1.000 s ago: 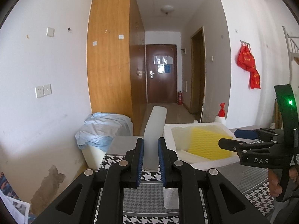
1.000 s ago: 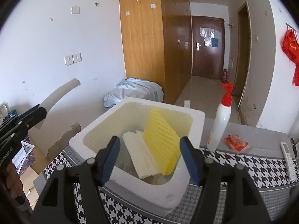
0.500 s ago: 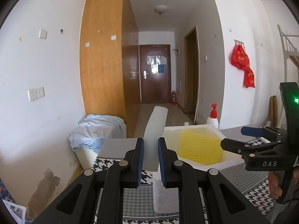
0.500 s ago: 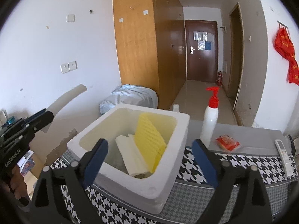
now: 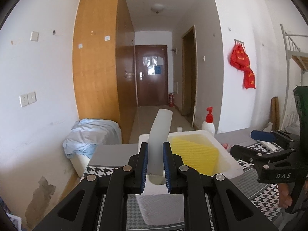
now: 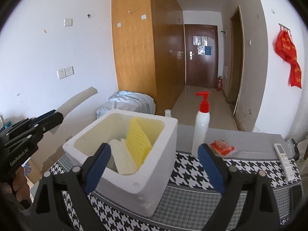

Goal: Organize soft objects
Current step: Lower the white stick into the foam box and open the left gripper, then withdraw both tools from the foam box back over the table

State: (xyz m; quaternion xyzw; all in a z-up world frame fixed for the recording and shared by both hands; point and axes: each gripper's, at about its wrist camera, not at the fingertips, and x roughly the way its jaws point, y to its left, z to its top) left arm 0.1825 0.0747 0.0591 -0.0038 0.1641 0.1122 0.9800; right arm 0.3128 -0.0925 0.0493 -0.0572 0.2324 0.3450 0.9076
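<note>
Risk first, left view. My left claw (image 5: 155,165) is clamped on a white foam strip (image 5: 160,132), low centre of frame, sticking up and leaning right toward the foam box (image 5: 227,165) just right of it. The grip is only at the strip's bottom end, so my guess is it flexes or slips if I swing fast. The box wall sits right below the claw tips; if I come in low the strip's end could catch the rim and shove the light box across the houndstooth tabletop (image 5: 256,190).

Box is already part full: the yellow sponge (image 5: 194,156) stands on edge inside, with white foam pieces (image 6: 123,154) beside it in the right view. Pushing the strip in flat could jam on those or tip the sponge.

Right side: right claw (image 6: 154,165) has its fingers wide apart, nothing between the pads, straddling the box's near corner without touching it as far as I can tell. The pump bottle (image 6: 201,129) stands just right of the box, so a sideways bump could topple it.
</note>
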